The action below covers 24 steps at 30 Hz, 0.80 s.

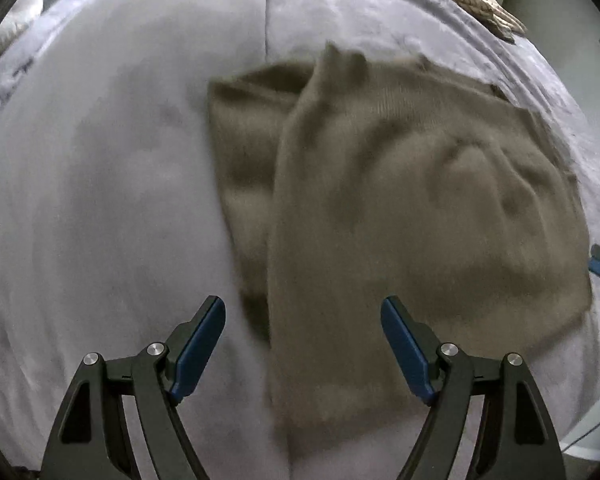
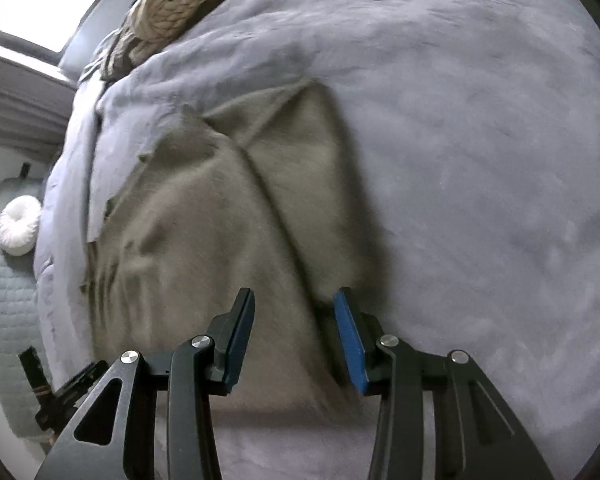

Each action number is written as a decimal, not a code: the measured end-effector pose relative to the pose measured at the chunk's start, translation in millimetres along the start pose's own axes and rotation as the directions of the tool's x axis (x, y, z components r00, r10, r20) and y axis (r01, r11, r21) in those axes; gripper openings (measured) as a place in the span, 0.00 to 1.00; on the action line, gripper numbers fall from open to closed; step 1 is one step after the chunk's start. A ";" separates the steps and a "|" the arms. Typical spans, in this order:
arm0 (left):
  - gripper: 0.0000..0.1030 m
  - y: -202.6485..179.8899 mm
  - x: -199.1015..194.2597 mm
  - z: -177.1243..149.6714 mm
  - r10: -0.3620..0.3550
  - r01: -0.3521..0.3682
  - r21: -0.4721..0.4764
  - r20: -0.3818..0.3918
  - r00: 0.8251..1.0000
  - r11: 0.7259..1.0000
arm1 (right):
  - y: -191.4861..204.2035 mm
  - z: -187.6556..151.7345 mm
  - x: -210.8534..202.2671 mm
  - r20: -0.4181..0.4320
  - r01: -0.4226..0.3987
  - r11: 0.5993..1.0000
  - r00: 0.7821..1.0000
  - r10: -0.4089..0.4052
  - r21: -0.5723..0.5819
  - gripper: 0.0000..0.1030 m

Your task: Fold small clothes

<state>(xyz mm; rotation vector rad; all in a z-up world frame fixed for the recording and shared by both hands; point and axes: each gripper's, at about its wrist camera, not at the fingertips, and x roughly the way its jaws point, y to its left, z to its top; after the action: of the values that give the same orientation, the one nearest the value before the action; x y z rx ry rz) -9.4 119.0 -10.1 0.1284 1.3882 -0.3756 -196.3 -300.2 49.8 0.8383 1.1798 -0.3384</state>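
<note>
the olive-brown knitted garment [image 1: 400, 208] is laid half-folded on the grey-lilac bed cover [image 1: 100, 200]. the fingers of the left gripper [image 1: 303, 312] and right gripper [image 2: 294, 304] are held apart, clamped on nothing. the folded flap could be dragged askew if only one layer is pinched.

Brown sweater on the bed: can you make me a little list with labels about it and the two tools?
garment: brown sweater, knit, partly folded, one flap laid over the body
surface: grey blanket, sweater lies flat on it
left tool: open, holding nothing, above the sweater's near edge
right tool: open, holding nothing, over the sweater's fold
also there: chunky knitted throw at the far edge
</note>
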 end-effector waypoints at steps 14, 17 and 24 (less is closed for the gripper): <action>0.11 14.6 -8.9 -20.2 -0.082 0.082 -0.022 -0.005 0.997 0.996 | 11.3 -27.6 -1.8 -0.096 0.088 0.978 0.990 -0.107 -0.189 0.05; 0.11 18.7 6.1 -26.2 -0.072 0.071 -0.033 -0.032 0.997 0.997 | -3.4 -30.4 14.0 -0.138 0.117 0.978 0.980 -0.142 -0.174 0.05; 0.11 21.2 7.2 -40.7 -0.052 0.052 0.004 -0.028 0.998 0.999 | -12.6 -34.8 9.5 -0.120 0.123 0.981 0.983 -0.142 -0.151 0.09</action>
<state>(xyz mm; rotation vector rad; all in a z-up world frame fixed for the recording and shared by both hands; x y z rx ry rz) -39.4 150.0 -27.5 0.1019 1.4198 -0.4221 -224.2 -281.5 31.5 0.6657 1.3697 -0.3074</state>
